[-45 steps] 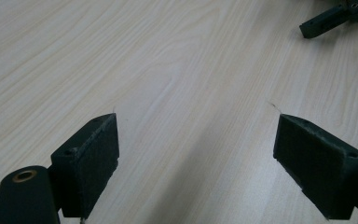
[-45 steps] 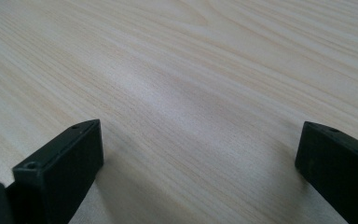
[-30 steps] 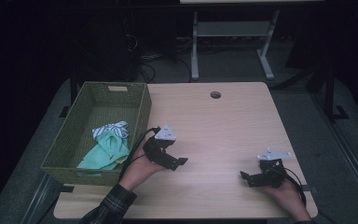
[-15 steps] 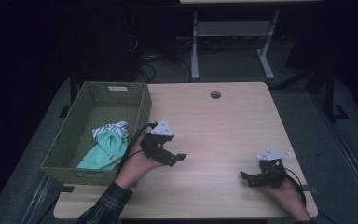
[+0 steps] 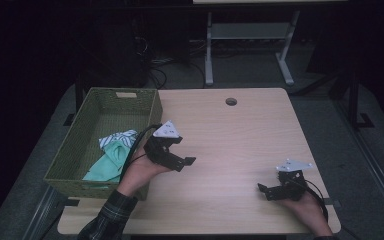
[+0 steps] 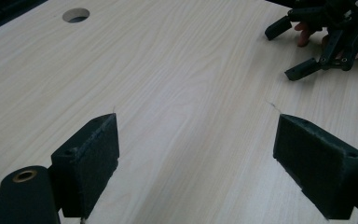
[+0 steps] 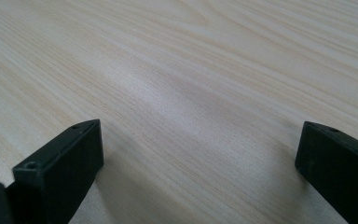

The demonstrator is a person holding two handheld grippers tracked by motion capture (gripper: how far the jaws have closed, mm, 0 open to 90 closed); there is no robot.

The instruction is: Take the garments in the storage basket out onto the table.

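Table (image 5: 240, 135): light wood, round hole (image 5: 231, 101) at the far edge, well beyond both grippers. The high view shows a green woven basket (image 5: 145, 102) just left of the left hand-held gripper (image 5: 187, 161), with a pale tag on its far wall, too small to read. Inside the basket, near the left hand-held gripper: teal cloth (image 5: 107, 161) and a white patterned cloth (image 5: 117, 138), bunched together.

Left hand-held gripper: jaws wide apart, holding nothing, lifted off the table and aimed toward the right hand-held gripper (image 5: 262, 189). Left gripper view adds what the high view lacks: fuzzy pad faces, bare wood grain between them, the hole (image 6: 76, 15) far off, the other gripper (image 6: 298, 49) with fingers behind it.

Right hand-held gripper: low on the table, jaws wide apart, holding nothing. Right gripper view has bare wood between its pads.

No legible writing anywhere.
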